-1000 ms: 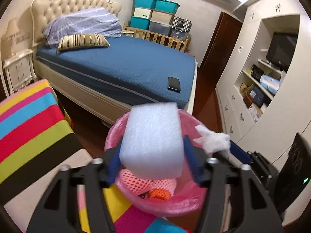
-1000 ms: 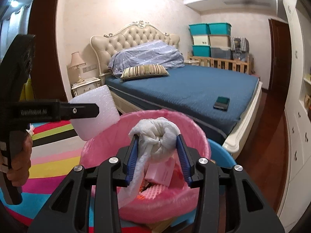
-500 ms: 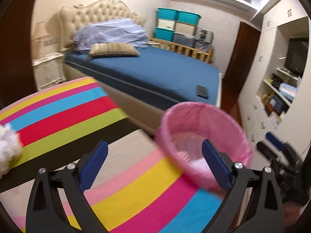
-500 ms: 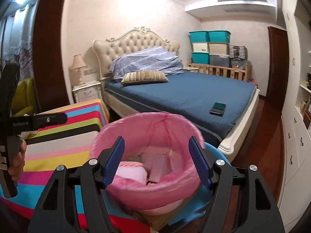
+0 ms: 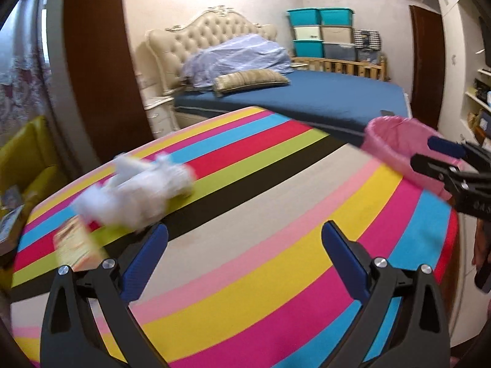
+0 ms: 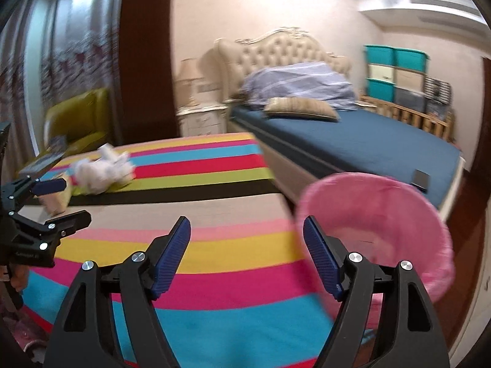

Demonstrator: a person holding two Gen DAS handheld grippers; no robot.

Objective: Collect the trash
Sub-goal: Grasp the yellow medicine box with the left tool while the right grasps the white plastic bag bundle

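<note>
Surface: a striped tablecloth [image 5: 276,220] in yellow, pink, blue, red, green, black and beige covers the table under both claws.
Room: a bedroom; beyond the table's far edge stands a bed [image 6: 362,141] with a blue sheet and a tufted headboard, with stacked storage boxes [image 5: 322,30] against the far wall.
Left gripper [image 5: 244,259]: jaws wide apart, having just been opening, nothing between them; bare cloth lies under the gap.
Right gripper [image 6: 247,256]: jaws apart, having just been opening, nothing between them.
Trash: a crumpled white wad [image 5: 138,188], blurred, lies on the cloth ahead and to the left of the left claw, close above its left finger in the picture; whether the two touch cannot be told.
Flat packet [image 5: 75,245]: a yellowish piece just left of the left finger, blurred.
Bin: a pink-lined trash bin [image 6: 377,230] just right of the right claw, partly behind its right finger.
In the way: open cloth between the left claw and the wad.
Other: a yellow chair [image 6: 79,116] far left; a dark phone [image 6: 421,180] on the bed.
</note>
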